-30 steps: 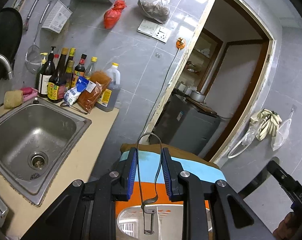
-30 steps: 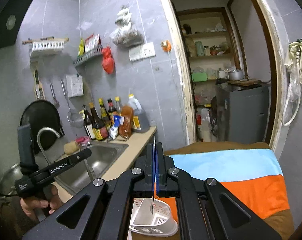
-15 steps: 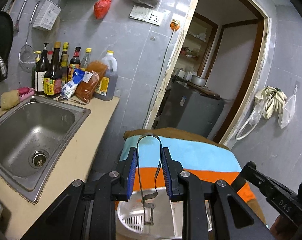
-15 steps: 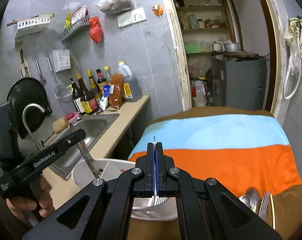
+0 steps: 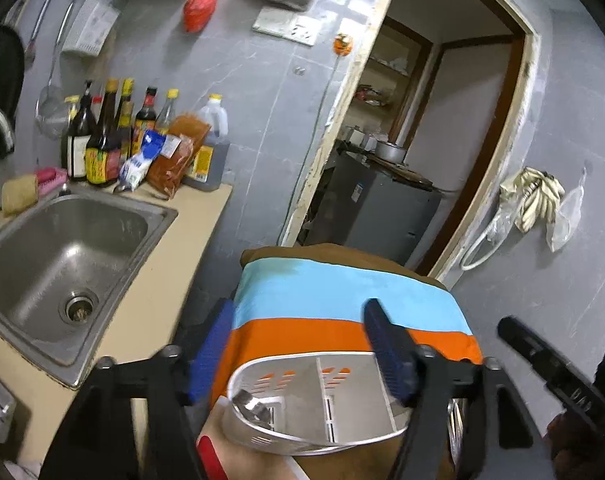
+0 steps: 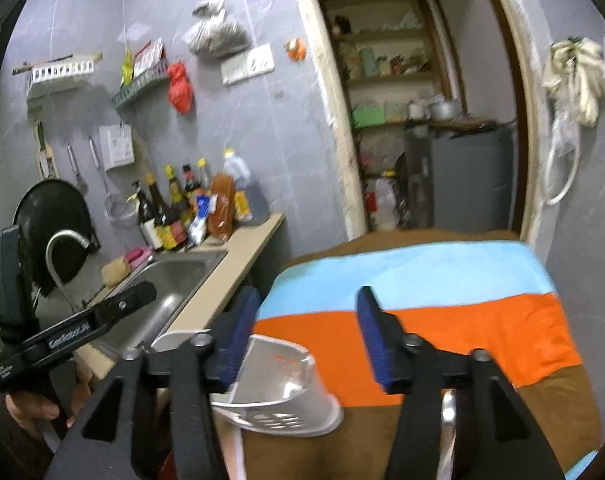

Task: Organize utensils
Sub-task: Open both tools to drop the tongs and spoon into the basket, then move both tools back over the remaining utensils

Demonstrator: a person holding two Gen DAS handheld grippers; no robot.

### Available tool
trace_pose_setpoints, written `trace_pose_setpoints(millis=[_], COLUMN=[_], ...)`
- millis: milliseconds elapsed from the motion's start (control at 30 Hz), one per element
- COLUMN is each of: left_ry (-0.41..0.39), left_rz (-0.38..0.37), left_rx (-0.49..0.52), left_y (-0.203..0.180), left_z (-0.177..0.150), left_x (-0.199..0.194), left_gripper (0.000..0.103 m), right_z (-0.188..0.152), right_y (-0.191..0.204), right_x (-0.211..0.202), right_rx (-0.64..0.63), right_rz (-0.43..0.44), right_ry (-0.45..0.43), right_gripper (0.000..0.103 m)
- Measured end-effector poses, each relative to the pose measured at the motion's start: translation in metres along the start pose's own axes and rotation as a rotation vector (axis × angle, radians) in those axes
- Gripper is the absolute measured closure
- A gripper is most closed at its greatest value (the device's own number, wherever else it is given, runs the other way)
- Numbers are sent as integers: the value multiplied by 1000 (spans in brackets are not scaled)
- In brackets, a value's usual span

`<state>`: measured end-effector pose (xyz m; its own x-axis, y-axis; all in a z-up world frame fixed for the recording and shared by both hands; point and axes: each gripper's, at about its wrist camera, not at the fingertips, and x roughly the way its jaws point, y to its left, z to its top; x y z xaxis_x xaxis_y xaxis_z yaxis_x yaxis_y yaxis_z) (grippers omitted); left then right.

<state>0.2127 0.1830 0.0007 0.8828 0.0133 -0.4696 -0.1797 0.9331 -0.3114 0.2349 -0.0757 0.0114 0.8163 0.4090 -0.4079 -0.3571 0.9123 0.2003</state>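
Note:
A white slotted utensil holder [image 5: 318, 400] with a divider stands on the striped cloth [image 5: 342, 300] below my left gripper [image 5: 302, 344], which is open and empty. A metal utensil [image 5: 250, 404] lies in the holder's left compartment. In the right wrist view my right gripper [image 6: 306, 344] is open and empty above the same holder [image 6: 278, 392]. A shiny utensil [image 6: 448, 412] shows on the cloth behind the right finger. The left gripper's body [image 6: 74, 332] is at the left of that view.
A steel sink [image 5: 62, 264] is set in the beige counter [image 5: 170, 264] to the left, with sauce bottles [image 5: 114, 140] at its back. A doorway [image 5: 422, 140] with a grey cabinet is behind the cloth-covered table. A red-handled object [image 5: 210, 456] lies by the holder.
Both grippers have opened. The wire utensil held by the left one and the thin utensil held by the right one are gone from the jaws; a metal utensil now lies in the holder.

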Motion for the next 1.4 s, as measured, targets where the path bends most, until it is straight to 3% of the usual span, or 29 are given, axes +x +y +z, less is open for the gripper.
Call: trace_pose_setpoints(millis=[33, 100, 167, 300, 567, 867, 1133, 1400], left_ry=[-8, -34, -49, -107, -187, -225, -163, -38], left_rz=[3, 10, 19, 21, -23, -36, -50, -68], left_rx=[5, 24, 52, 104, 194, 290, 333, 361], left_y=[-4, -15, -28, -55, -110, -171, -200, -221], left_z=[0, 1, 0, -4, -19, -40, -59, -88], left_x=[-2, -9, -13, -24, -40, -38, -23, 9], left_gripper=[24, 16, 6, 3, 2, 2, 2, 2], right_z=[3, 9, 14, 24, 30, 23, 8, -12], right_y=[-4, -11, -21, -37, -70, -110, -151, -197], right_x=[-7, -20, -35, -63, -110, -132, -125, -101], right_rx=[-2, -7, -6, -31, -82, -76, -66, -19], right_rz=[-13, -42, -79, -154, -299, -362, -390, -355], right_ry=[-18, -44, -75, -123, -192, -170, -103, -7], right_gripper=[41, 23, 18, 7, 3, 3, 3, 3])
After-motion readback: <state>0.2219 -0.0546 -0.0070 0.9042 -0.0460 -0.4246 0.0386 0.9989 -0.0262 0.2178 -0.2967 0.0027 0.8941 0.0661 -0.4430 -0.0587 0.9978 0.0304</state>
